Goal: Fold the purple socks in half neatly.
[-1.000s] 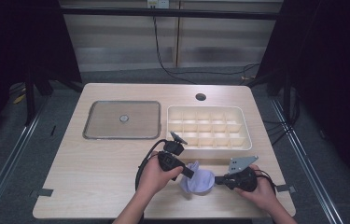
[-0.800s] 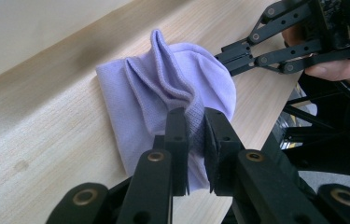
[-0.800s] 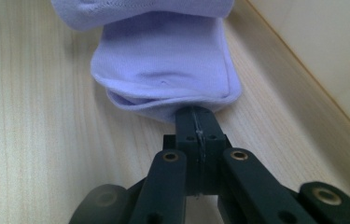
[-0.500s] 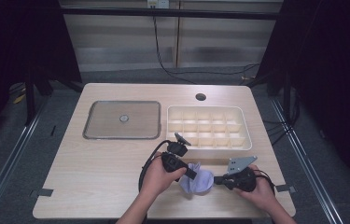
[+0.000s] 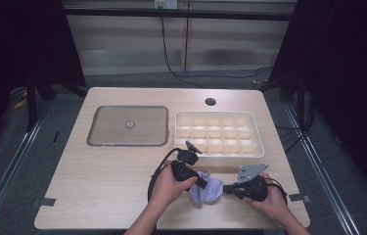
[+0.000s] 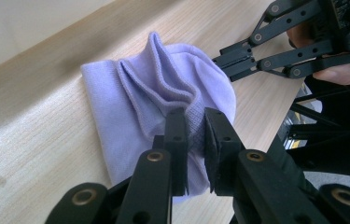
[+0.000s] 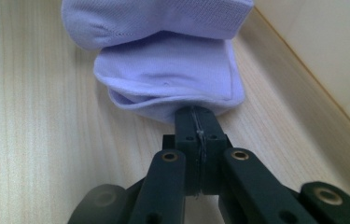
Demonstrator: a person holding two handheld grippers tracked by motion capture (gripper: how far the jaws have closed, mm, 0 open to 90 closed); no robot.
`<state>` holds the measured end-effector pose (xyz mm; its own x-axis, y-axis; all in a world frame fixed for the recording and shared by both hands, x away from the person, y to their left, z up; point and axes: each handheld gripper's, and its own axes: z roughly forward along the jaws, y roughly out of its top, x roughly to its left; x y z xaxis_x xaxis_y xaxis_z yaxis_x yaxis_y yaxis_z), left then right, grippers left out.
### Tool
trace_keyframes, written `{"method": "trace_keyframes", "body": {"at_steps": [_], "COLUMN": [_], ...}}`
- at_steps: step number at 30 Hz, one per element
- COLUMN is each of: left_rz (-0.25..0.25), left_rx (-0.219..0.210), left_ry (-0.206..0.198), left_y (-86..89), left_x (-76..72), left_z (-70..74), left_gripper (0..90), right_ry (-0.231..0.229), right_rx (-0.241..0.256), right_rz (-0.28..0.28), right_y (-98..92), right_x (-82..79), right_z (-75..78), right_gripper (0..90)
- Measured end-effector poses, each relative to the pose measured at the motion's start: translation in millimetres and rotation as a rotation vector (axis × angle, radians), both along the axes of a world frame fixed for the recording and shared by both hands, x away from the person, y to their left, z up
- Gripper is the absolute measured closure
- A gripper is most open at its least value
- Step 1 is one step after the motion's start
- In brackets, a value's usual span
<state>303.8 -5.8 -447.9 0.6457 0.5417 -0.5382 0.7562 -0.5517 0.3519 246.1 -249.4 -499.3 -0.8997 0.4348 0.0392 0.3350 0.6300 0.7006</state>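
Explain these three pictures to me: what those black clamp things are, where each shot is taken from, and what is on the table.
No robot works here: a person holds a black two-jaw hand tool in each hand, the left gripper and the right gripper. The high view comes from a fixed camera above the pale wooden table. The other two come from a camera riding on each gripper, looking along its jaws. On the table lie a flat grey square lid with a small knob and a cream plastic tray divided into small compartments. Both grippers hold a folded lilac sock: the left jaws pinch a bunched fold of it, the right jaws are closed on its edge.
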Motion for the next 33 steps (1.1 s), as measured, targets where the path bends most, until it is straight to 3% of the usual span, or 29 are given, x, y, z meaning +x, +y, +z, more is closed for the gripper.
{"method": "trace_keyframes", "body": {"at_steps": [6, 12, 13, 19, 23, 24, 26, 33], "left_rz": [0.029, 0.021, -0.019, -0.025, -0.013, 0.014, -0.035, -0.033], "left_rx": [-0.013, -0.010, 0.001, 0.006, -0.001, -0.011, 0.006, -0.002], "left_ry": [0.003, -0.006, -0.011, -0.010, -0.011, -0.006, -0.010, -0.007], "left_y": [-2.4, -4.5, -2.6, -4.9, -7.5, -9.6, -8.3, -10.6], "left_x": [-2.2, -2.6, -0.6, -1.9, -3.1, -4.8, -3.0, -4.1], "left_z": [-1.1, -0.9, -0.6, -1.1, -2.2, -2.7, -2.2, -4.8], "left_gripper": [80.4, 80.4, 80.4, 80.3, 80.1, 80.0, 80.0, 79.3], "right_ry": [0.002, 0.003, 0.003, 0.001, 0.002, 0.004, 0.007, 0.010], "right_rx": [0.002, -0.003, -0.003, 0.001, 0.004, 0.004, 0.005, 0.006], "right_rz": [0.000, 0.002, 0.002, 0.004, 0.004, 0.003, 0.001, 0.007], "right_y": [0.0, 0.6, 0.6, 0.5, 0.3, 0.3, 0.0, 0.2], "right_x": [0.1, -0.2, -0.1, 0.4, 0.6, 0.6, 0.7, 1.0], "right_z": [-0.1, 0.3, 0.3, 0.0, -0.1, -0.1, -0.2, -0.1], "right_gripper": [88.9, 88.8, 88.8, 88.8, 88.8, 88.8, 88.8, 88.8]}}
